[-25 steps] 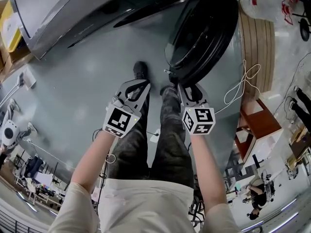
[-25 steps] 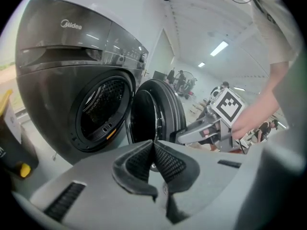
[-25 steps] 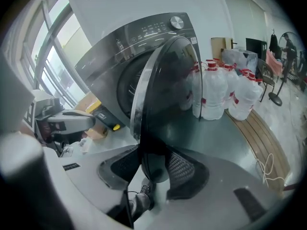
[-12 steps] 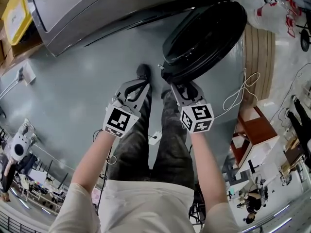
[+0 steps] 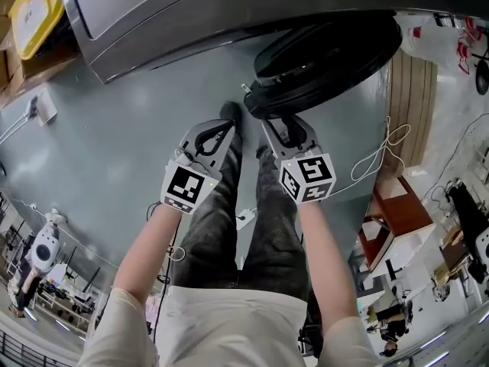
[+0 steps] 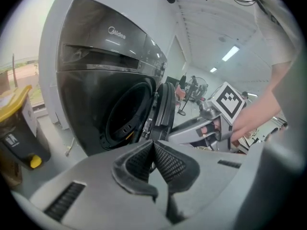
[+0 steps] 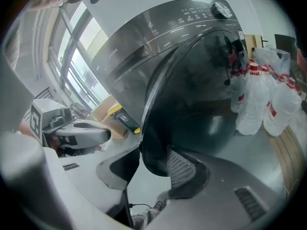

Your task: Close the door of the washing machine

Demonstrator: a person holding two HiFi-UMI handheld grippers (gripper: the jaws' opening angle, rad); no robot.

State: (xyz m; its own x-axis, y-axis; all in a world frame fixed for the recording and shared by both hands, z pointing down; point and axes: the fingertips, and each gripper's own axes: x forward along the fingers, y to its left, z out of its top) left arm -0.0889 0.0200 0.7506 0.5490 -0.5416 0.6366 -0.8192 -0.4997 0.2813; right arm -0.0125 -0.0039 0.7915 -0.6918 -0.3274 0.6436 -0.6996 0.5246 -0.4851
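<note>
The door (image 5: 328,52) has swung closer to the front of the washing machine (image 5: 191,14). In the head view it slanted toward 1 o'clock before and now lies flatter, toward 2 o'clock, with a narrower gap. The right gripper (image 5: 283,127) has moved with it toward 11 o'clock. Its jaws have just been opening, then closing slightly, with the door's rim between them.
</note>
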